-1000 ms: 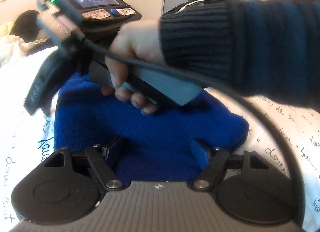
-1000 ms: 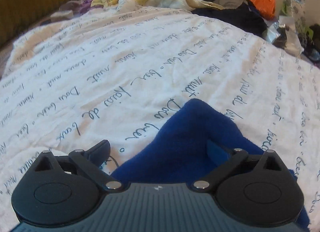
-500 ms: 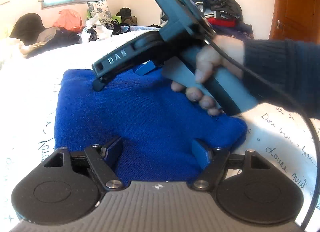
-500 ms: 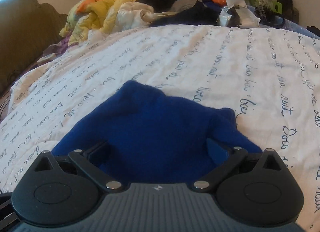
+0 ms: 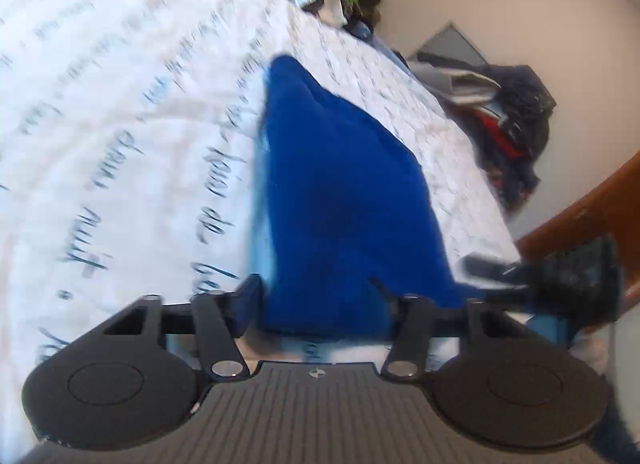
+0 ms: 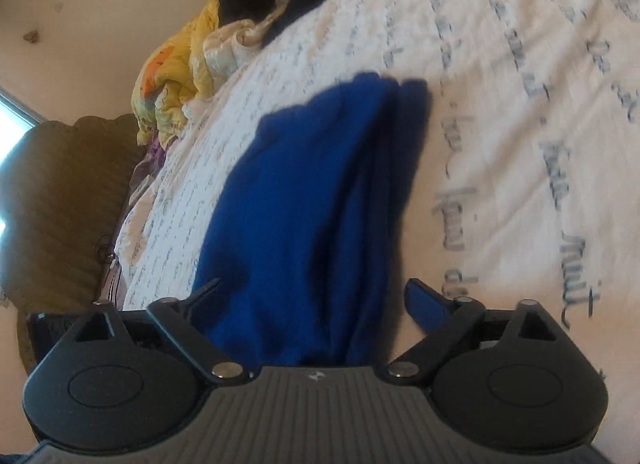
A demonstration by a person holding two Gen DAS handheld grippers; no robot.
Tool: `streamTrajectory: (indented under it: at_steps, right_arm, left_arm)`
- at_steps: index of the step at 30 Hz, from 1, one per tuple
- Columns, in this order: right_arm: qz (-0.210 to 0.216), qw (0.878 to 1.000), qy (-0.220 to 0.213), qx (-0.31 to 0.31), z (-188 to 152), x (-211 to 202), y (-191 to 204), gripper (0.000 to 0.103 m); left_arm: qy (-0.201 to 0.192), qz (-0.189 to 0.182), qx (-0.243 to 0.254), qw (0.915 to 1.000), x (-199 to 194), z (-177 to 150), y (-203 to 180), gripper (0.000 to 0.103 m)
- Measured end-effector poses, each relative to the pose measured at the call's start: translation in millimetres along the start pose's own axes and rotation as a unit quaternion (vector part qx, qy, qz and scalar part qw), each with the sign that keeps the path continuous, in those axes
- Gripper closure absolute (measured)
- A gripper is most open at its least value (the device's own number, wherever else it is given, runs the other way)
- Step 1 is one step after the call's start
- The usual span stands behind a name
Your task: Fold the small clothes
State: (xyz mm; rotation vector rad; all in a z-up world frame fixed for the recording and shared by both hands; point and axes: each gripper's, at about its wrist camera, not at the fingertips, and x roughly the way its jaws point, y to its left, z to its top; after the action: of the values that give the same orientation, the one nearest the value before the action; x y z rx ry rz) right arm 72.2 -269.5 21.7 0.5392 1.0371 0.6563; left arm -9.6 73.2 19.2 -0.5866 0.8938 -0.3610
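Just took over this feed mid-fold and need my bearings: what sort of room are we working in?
Most likely a lived-in bedroom. The blue garment lies on a bed under a white sheet printed with script, a crumpled yellow quilt is heaped at one end, and more clothes are piled by the wall.

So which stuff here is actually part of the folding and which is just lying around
Part of the job:
blue garment
left tongs, open around its near edge
right tongs, open astride it
white bedsheet under it

Lying about:
yellow bedding
dark clothes pile
brown headboard
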Motion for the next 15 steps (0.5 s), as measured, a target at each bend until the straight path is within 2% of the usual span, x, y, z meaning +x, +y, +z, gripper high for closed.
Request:
streamTrajectory:
  at_steps: [1,2,3,5,7,8,9,11,12,13,14,15]
  right_arm:
    - [0.007,1.0,-0.001,0.0,-6.0,1.1,-1.9,0.037]
    - [0.015,1.0,0.007,0.003,-9.5,3.0,-2.4,0.054]
    - [0.015,1.0,0.027,0.007,-12.3,6.8,-1.9,0.089]
    - [-0.012,0.999,0.026,-0.034,-19.4,4.1,10.2,0.088]
    - [-0.028,0.997,0.026,-0.074,-28.5,-2.7,21.4,0.088]
    - [-0.044,0.995,0.028,-0.09,-33.2,-1.9,20.6,0.089]
    - [-0.034,0.994,0.016,-0.103,-37.4,-4.0,16.0,0.089]
    - [-0.01,0.998,0.018,-0.066,-33.2,-7.2,2.3,0.087]
    - [-0.008,0.999,0.027,-0.039,-27.6,-10.6,-1.8,0.079]
    - [-0.011,0.999,0.022,-0.022,-20.7,-17.2,-3.6,0.071]
    - [-0.018,1.0,-0.002,-0.02,-13.1,-26.9,-1.8,0.067]
    - [-0.022,0.999,-0.032,-0.03,-5.2,-37.0,1.4,0.052]
  left_arm:
    - [0.01,0.001,-0.008,0.9999,7.3,2.1,-0.5,0.07]
    - [0.013,0.017,-0.002,0.9998,11.3,4.4,-2.5,0.089]
    - [0.018,0.032,0.007,0.9993,12.2,7.5,-5.7,0.089]
    - [0.013,0.045,0.024,0.9986,3.5,12.3,-8.7,0.09]
    - [0.008,0.073,0.074,0.9946,-2.8,12.0,-10.9,0.089]
    - [0.012,0.089,0.096,0.9913,-0.2,9.3,-12.0,0.084]
    - [0.005,0.095,0.113,0.989,-0.1,4.9,-13.2,0.08]
    - [-0.004,0.106,0.133,0.9854,-8.1,1.8,-18.4,0.074]
    - [-0.016,0.115,0.143,0.9829,-13.5,0.2,-23.7,0.064]
    - [-0.037,0.12,0.16,0.9791,-21.1,-2.2,-31.7,0.058]
    - [-0.056,0.117,0.18,0.975,-26.8,-4.1,-40.1,0.046]
    - [-0.07,0.11,0.2,0.9711,-29.2,-5.4,-48.4,0.036]
